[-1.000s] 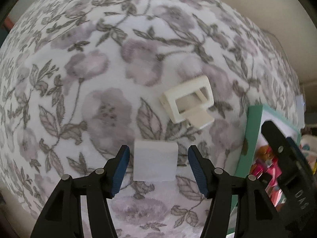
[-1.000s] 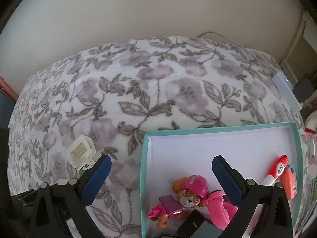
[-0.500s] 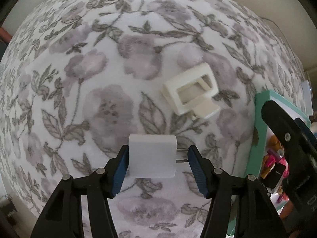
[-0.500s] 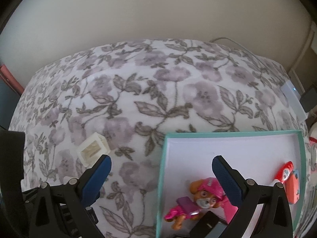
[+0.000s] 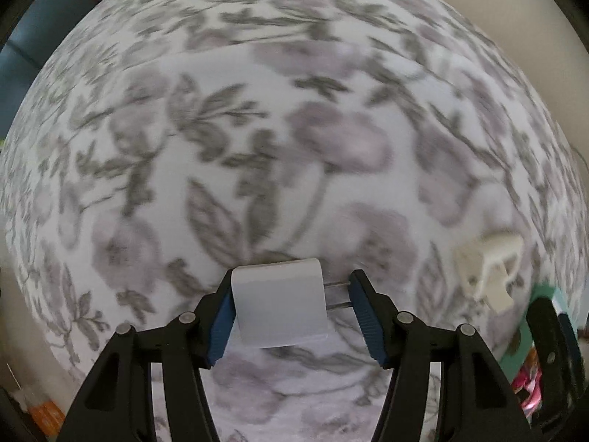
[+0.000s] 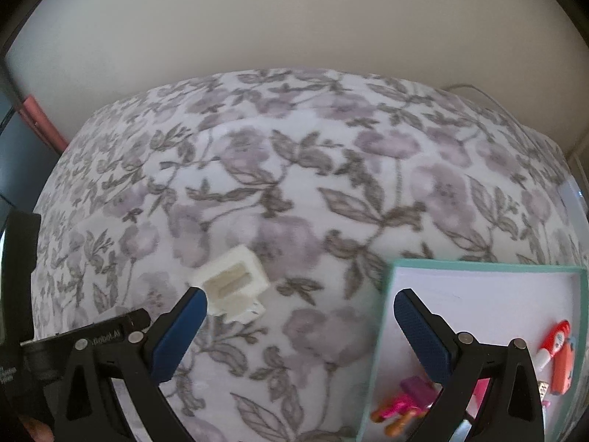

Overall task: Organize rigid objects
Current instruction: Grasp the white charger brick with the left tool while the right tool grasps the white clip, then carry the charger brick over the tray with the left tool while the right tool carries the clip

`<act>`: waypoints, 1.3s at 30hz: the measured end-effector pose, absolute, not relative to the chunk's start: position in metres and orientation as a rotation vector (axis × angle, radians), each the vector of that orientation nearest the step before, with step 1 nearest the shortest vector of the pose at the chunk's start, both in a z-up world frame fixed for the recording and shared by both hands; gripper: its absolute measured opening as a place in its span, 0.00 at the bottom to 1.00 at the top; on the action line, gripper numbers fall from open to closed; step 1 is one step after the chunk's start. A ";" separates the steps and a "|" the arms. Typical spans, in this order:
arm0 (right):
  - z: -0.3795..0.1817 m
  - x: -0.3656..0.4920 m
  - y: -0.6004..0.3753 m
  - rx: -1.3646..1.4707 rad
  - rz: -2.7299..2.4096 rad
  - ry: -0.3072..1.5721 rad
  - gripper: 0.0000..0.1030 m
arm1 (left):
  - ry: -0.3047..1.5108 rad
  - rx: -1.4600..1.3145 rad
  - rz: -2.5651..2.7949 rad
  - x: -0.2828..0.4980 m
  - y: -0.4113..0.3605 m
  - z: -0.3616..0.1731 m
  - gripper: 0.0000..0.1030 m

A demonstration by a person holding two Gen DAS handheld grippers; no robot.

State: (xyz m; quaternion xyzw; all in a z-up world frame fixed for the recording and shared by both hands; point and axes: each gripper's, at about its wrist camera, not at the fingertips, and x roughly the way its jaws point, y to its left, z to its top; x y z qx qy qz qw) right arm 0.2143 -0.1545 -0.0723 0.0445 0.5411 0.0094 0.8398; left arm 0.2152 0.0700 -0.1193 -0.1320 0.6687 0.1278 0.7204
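In the left wrist view our left gripper (image 5: 292, 311) clasps the white plug adapter (image 5: 279, 302) low in the centre of the frame; its left pad presses the flat side of the body and its right pad meets the tips of the two metal prongs (image 5: 337, 295), so we judge the hold narrow and apt to pivot; we should keep the squeeze steady, carry it level without swinging, and open only once it is over the teal-rimmed box (image 6: 489, 294) at the lower right of the right wrist view; that box already holds a pink toy figure (image 6: 401, 405), a red marker (image 6: 552, 342) and an orange piece (image 6: 565, 364), so we aim for its bare white floor near the upper edge; our right gripper (image 6: 298, 331) is spread wide and empty, low in its frame, its left pad just beside the cream plastic clip (image 6: 235, 285), which we judge the next thing to gather; everything lies on a floral cloth (image 6: 331, 191) of mauve blooms and grey leaves that looks soft, so pieces may tilt; a plain pale wall (image 6: 294, 29) fills the top of the frame.
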 end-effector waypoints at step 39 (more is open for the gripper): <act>-0.115 0.221 -0.107 -0.015 0.049 1.201 0.55 | 1.430 -0.226 0.411 0.224 0.083 -0.133 0.58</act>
